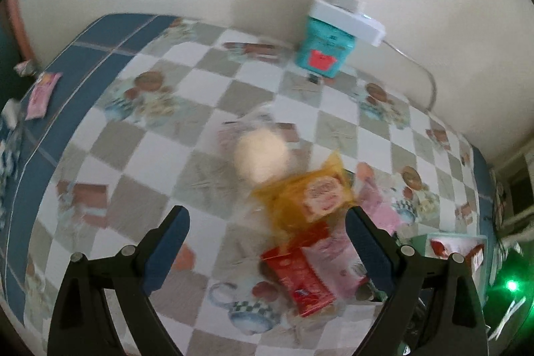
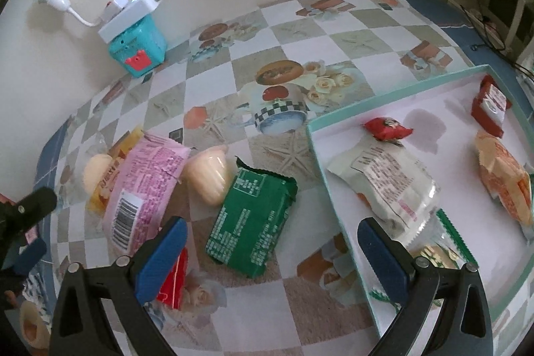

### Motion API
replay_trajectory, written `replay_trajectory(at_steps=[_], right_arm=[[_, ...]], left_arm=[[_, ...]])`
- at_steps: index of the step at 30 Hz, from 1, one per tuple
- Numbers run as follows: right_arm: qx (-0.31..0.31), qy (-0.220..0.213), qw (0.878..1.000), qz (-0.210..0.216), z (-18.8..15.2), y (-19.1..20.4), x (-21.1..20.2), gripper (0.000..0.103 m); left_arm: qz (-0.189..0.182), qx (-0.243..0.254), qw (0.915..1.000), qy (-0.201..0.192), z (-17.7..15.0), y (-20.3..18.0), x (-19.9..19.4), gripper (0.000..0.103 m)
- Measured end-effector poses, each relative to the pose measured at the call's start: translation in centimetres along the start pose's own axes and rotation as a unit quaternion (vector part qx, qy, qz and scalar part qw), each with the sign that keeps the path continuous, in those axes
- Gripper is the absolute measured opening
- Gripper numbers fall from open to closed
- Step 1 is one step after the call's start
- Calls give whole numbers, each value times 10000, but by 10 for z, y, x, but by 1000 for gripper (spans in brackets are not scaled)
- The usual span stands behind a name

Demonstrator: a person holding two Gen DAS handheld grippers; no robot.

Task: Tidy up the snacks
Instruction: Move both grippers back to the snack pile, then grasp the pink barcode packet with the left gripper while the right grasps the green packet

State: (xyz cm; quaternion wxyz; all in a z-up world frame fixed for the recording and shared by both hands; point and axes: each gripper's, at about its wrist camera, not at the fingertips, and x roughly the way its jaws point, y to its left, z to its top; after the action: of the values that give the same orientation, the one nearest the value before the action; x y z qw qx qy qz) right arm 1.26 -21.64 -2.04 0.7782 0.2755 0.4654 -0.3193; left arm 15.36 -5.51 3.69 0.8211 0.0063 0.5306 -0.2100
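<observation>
The right gripper (image 2: 270, 242) hovers over the counter (image 2: 300, 32), fingers (image 2: 163, 252) spread wide, gripping nothing; the green packet (image 2: 250, 222) lies flat between them on the checked cloth, its long axis running from near-left to far-right, its crimped far end toward the teapot print; the pink packet (image 2: 143, 186) lies just left of it, long axis roughly parallel, barcode end nearest; a pale bun (image 2: 208, 175) sits between the two, touching both. The teal-rimmed tray (image 2: 325, 186) stands to the right, holding a white packet (image 2: 387, 186) and a small red sweet (image 2: 387, 128). The left gripper (image 1: 267, 246) is likewise spread wide and empty above a blurred yellow packet (image 1: 313, 192) and red packet (image 1: 300, 279).
</observation>
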Motion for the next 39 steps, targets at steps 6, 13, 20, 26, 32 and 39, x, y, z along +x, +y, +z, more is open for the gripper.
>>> replay_trajectory(at_steps=[6, 13, 20, 26, 32, 39], right_arm=[[-248, -21, 9995, -197, 1, 8, 10, 103], [-320, -127, 9990, -286, 0, 7, 12, 95], [-356, -116, 9989, -297, 1, 3, 9, 88], [-415, -215, 9985, -282, 4, 8, -1, 85], [-559, -262, 9980, -121, 4, 17, -6, 80], [-601, 17, 9982, 58, -2, 20, 7, 75]], left_arm=[[-246, 484, 9984, 156, -5, -35, 14, 95], [-306, 949, 9945, 315, -10, -62, 25, 93], [-471, 970, 9931, 451, -12, -68, 31, 86], [-469, 893, 9938, 477, -10, -64, 30, 86], [-509, 819, 9943, 461, -8, -60, 27, 86], [-548, 849, 9937, 479, -7, -59, 27, 86]])
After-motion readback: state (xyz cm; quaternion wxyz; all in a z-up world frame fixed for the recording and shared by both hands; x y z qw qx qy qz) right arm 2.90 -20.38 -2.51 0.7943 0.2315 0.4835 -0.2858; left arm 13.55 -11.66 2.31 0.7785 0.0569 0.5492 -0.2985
